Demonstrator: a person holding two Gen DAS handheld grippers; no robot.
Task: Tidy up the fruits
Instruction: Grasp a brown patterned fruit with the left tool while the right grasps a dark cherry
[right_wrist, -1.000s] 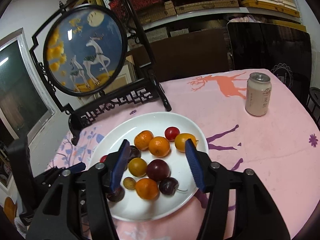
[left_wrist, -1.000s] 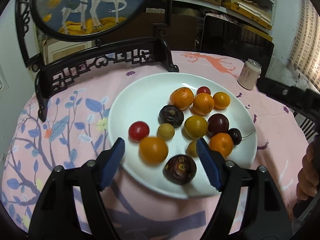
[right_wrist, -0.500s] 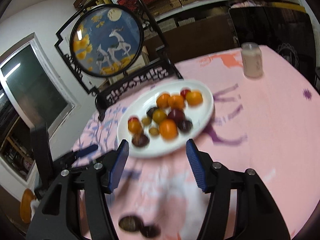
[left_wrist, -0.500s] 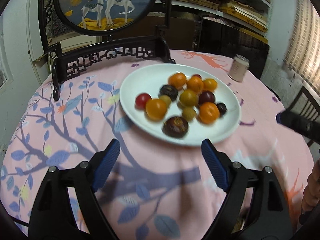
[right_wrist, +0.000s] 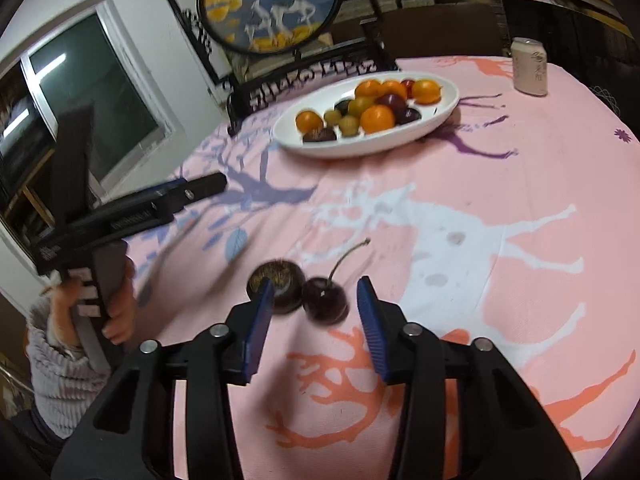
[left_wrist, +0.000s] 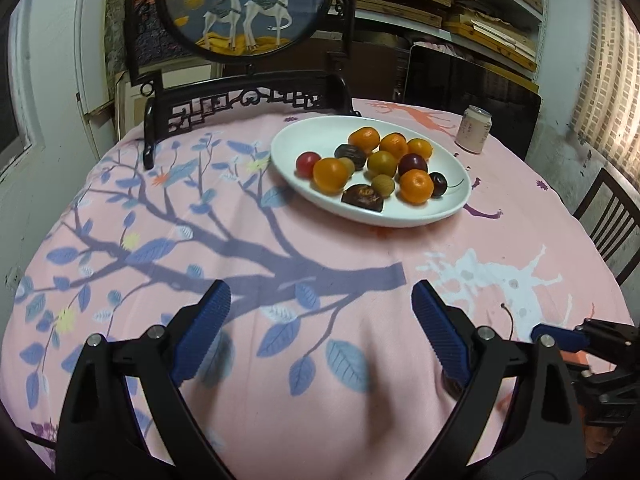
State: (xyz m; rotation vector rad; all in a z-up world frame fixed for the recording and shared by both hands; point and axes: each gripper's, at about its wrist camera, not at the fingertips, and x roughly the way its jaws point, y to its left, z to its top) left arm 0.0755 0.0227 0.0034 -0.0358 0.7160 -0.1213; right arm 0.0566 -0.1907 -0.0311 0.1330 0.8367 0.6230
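While the right tool (right_wrist: 316, 308) closes, the cherry's (right_wrist: 325, 300) stem points away.

Left gripper (left_wrist: 320, 334): points downward, jaws wide and opening, nothing between them. A hand (right_wrist: 116, 312) in a grey knit sleeve grips its handle at 9 o'clock in the right wrist view. Right gripper (right_wrist: 316, 312): points downward, jaws closing, pads pressing nothing.

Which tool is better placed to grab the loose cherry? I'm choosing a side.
Right. The right tool, closing, has the cherry between its fingers; the left tool, opening, frames only tablecloth.
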